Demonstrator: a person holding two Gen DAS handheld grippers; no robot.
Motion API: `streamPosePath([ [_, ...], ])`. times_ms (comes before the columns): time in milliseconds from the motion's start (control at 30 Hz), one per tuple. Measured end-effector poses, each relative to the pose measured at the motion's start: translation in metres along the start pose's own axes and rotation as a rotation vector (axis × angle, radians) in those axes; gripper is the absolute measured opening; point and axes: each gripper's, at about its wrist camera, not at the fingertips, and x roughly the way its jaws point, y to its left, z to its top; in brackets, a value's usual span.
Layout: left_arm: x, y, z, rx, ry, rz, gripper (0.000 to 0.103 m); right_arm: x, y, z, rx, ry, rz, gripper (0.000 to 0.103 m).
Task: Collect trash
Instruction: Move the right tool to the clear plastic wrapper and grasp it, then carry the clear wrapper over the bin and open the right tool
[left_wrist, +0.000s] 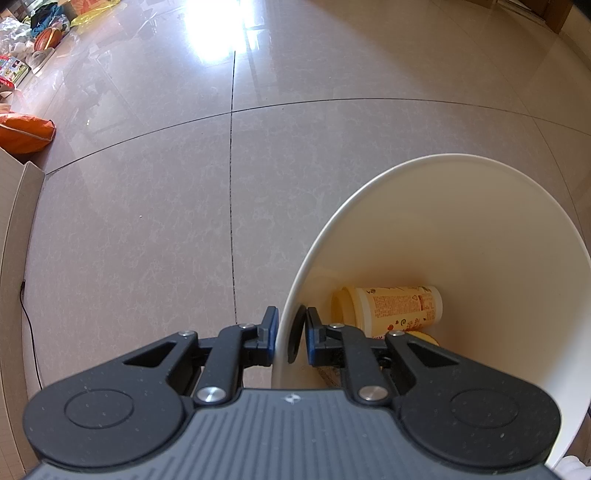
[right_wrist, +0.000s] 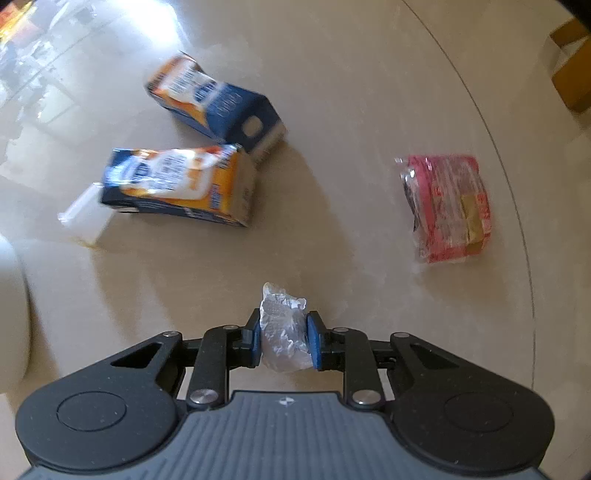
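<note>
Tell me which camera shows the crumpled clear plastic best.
The right wrist view. There the crumpled clear plastic sits pinched between the pads of the right gripper, lit and close above the floor. The left wrist view shows none of it, only the white bin that the left gripper holds by its rim.

Glossy tile floor (right_wrist: 351, 92); crinkled clear plastic wrapper (right_wrist: 282, 328); smooth white bin (left_wrist: 480, 240).
</note>
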Motion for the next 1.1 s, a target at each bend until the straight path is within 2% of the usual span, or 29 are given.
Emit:
streamPosePath([
  [200,0.000,0.000,0.000,-0.001,0.002,0.001,0.013,-0.046,0.027,0.000,-0.132,-0.014,0.003,0.028],
  [467,0.001,-0.001,0.001,0.003,0.004,0.005,0.013,-0.128,0.076,0.003,-0.334,-0.076,0.067,0.028],
  [800,0.000,-0.002,0.002,0.000,0.009,0.007,0.013,-0.225,0.154,-0.007,-0.564,-0.150,0.192,0.028],
  [1100,0.001,-0.003,0.001,0.006,0.007,0.015,0.014,-0.279,0.216,-0.003,-0.685,-0.251,0.326,0.028],
])
